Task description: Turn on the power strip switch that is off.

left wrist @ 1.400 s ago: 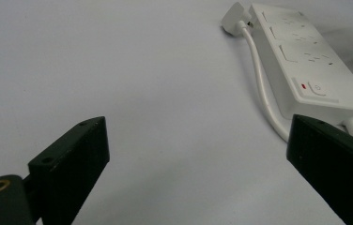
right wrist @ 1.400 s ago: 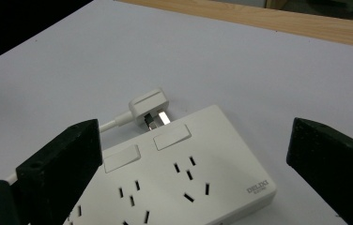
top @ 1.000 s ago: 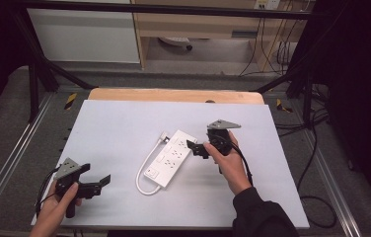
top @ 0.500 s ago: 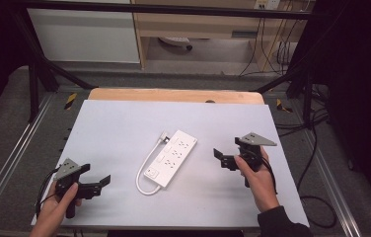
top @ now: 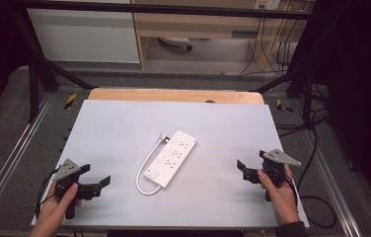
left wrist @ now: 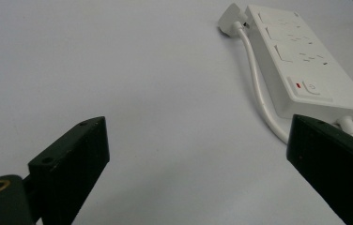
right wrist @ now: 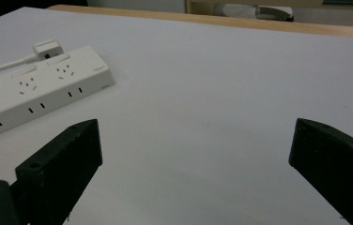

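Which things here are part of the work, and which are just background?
In the work:
white power strip with its white cable and plug
left gripper, open
right gripper, open

Background:
white table
wooden board
floor cables

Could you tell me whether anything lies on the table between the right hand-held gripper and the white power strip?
Nothing does. In the high view, only bare white tabletop separates the right hand-held gripper from the power strip, and the right gripper view agrees.

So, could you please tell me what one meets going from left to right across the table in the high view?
Left gripper → white cable → power strip → right gripper.
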Available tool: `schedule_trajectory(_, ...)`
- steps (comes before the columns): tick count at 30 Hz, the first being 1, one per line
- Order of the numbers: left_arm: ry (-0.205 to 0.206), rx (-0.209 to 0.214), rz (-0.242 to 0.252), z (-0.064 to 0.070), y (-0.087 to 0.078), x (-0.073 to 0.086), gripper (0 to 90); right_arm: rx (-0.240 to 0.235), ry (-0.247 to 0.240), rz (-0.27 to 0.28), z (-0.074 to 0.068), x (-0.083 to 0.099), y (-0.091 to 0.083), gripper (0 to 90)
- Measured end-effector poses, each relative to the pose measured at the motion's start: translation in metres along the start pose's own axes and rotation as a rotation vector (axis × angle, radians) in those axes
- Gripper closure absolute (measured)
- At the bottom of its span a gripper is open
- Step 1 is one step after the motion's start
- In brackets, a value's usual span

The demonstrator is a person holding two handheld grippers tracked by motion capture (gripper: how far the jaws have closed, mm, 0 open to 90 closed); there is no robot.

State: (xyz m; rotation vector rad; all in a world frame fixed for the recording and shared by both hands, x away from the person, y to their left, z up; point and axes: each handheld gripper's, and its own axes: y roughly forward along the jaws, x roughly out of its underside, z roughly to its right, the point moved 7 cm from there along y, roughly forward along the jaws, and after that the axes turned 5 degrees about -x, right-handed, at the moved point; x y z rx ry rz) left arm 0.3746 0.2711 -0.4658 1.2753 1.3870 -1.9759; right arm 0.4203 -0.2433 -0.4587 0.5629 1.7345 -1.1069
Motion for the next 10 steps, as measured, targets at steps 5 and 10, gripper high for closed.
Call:
schedule_trajectory(5, 0.002, 0.002, 0.002, 0.000, 0.000, 0.000, 6.2, 0.017, 0.018, -0.027, 0.008, 0.014, -0.004, 3.2)
schedule_trajectory(10, 0.004, 0.006, -0.002, 0.001, 0.000, 0.000, 6.3, 0.060, 0.016, -0.108, 0.016, 0.028, 0.003, 3.4)
